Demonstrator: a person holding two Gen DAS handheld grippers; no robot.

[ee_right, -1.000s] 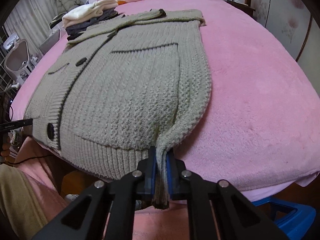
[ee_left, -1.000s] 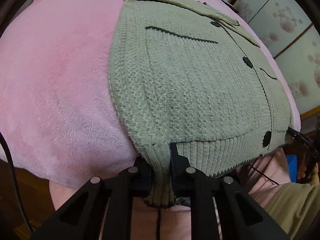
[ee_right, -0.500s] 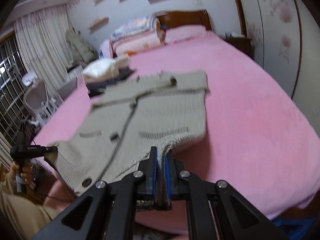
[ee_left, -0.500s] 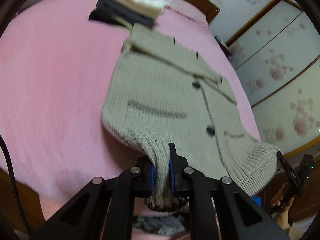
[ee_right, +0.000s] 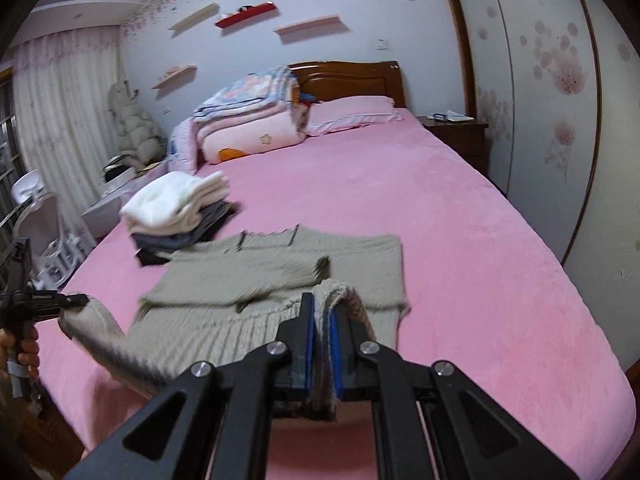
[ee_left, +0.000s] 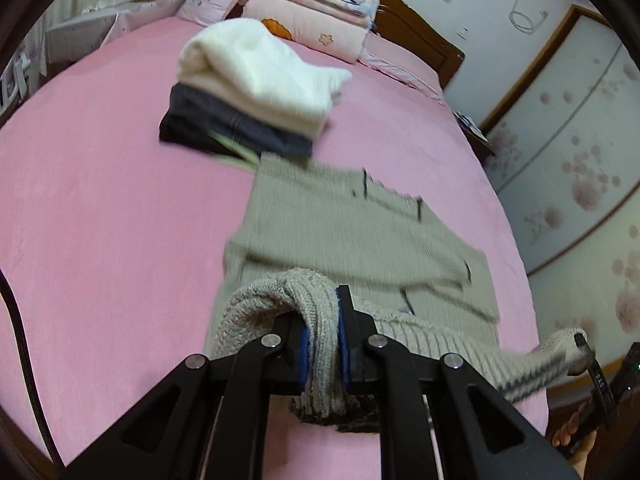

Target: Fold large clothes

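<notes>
Grey knitted cardigan (ee_left: 352, 232) lies on a pink bed (ee_left: 100, 220), its lower part lifted above the flat upper part. Left gripper (ee_left: 322, 344) has its jaws clamped narrowly on one corner of the ribbed hem; right gripper (ee_right: 322, 344) pinches the other corner the same way. Hem fabric stretches between the two grippers, blurred in both views. Just beyond the cardigan's far edge sits a pile of folded clothes (ee_right: 176, 208), white on top, dark beneath. Folded quilts (ee_right: 248, 120) rest against a wooden headboard (ee_right: 348, 80).
</notes>
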